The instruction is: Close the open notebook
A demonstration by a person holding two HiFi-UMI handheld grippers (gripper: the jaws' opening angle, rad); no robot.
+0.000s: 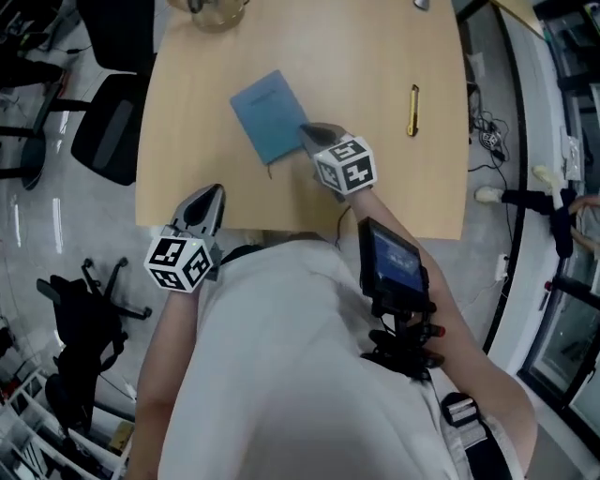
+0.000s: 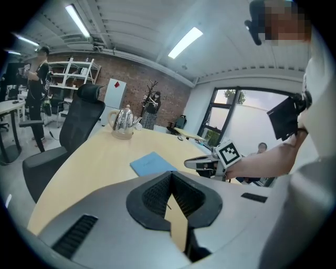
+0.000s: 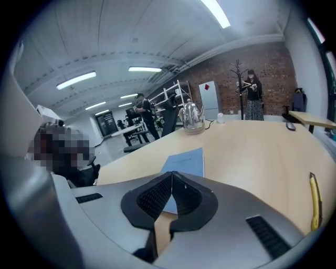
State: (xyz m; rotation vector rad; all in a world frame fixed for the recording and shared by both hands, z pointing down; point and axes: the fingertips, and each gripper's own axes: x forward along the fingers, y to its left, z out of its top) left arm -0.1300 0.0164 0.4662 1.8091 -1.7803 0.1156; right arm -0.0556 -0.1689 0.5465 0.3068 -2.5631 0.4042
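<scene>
The notebook (image 1: pixel 267 115) lies flat on the table (image 1: pixel 375 56) with its blue cover up and no page showing. Judging from this, it is already closed and the main work of the task is done.

- At the left, the left claw (image 1: pixel 212 197) hangs over the near edge of the table, well apart from the notebook. In the left gripper view its 2 jaws (image 2: pixel 170 178) meet at the tips and have nothing between them, so it takes no part in the task.
- In the middle, the notebook (image 2: pixel 152 163) rests alone on the wood, turned a little askew to the table edge. A metal kettle (image 1: pixel 216 9) stands far behind it.
- Just to the right, the right claw (image 1: pixel 312 133) points at the near right corner of the notebook. In the right gripper view its jaws (image 3: pixel 170 181) are pressed together and empty — the blue cover (image 3: pixel 186 159) shows just beyond them, not between them.
- Far right, a yellow pen (image 1: pixel 413 110) lies on the table, untouched.

What is left, I think, is only to draw both claws away — I cannot tell whether the right one touches the cover.
</scene>
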